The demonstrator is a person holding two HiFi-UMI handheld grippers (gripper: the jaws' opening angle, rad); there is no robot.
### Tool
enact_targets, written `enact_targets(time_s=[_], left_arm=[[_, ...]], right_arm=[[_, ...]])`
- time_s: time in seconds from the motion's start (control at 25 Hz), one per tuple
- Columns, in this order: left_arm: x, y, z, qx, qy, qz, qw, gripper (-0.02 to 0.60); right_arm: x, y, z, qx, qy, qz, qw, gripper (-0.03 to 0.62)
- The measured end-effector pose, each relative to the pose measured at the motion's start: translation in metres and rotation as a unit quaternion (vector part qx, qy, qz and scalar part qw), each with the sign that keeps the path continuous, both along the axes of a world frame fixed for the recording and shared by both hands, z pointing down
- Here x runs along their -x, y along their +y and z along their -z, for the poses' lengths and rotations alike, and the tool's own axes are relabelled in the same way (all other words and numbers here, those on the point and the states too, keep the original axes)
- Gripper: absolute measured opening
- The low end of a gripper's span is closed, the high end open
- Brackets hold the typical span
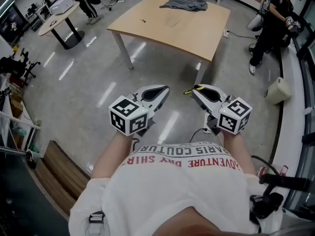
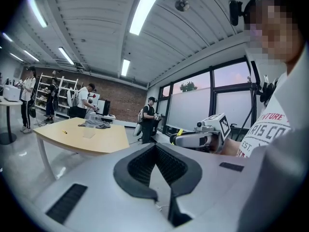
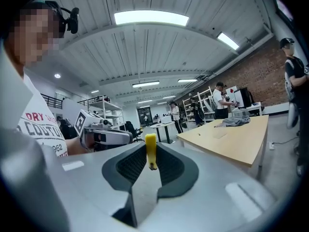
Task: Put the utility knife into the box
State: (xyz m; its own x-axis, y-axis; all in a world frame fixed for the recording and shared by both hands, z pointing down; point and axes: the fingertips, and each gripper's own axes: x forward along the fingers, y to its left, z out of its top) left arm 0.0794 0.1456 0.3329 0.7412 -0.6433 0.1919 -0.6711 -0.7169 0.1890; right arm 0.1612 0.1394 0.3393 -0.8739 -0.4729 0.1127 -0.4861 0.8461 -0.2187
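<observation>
Right gripper (image 1: 196, 89) near, right of centre, just ahead of person's torso: jaws clamped on yellow utility knife (image 3: 150, 151), knife end poking out past jaw tips. Left gripper (image 1: 161, 90) beside it at left, jaws pressed together, nothing between. Clear box (image 1: 172, 21) on far wooden table (image 1: 206, 38), near grey cloth (image 1: 184, 3), well apart from knife

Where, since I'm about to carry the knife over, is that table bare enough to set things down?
Bare: the near half of the table, from the clear box to the front edge, and its right side. Crowded: the far edge, under the grey cloth; a yellow item lies by the left edge. The right tongs grip the utility knife.
</observation>
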Motion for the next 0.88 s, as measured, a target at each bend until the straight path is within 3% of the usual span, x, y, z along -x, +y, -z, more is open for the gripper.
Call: enact_targets(time_s=[0.28,0.48,0.68,0.88], left_arm=[[0.008,-0.032,-0.016,0.015,-0.003,0.01,0.9998,0.002],[0.047,-0.075,-0.031,0.023,0.005,0.018,0.9996,0.002],[0.083,-0.151,-0.044,0.033,0.011,0.011,0.9993,0.002],[0.129,-0.265,-0.051,0.047,0.004,-0.002,0.9989,0.002]], right_arm=[[0.006,-0.037,-0.015,0.012,0.0,0.003,1.0,0.058],[0.042,-0.078,-0.031,0.02,0.009,0.006,1.0,0.058],[0.079,-0.152,-0.043,0.029,0.015,-0.002,0.999,0.058],[0.124,-0.266,-0.047,0.045,0.011,-0.019,0.999,0.058]])
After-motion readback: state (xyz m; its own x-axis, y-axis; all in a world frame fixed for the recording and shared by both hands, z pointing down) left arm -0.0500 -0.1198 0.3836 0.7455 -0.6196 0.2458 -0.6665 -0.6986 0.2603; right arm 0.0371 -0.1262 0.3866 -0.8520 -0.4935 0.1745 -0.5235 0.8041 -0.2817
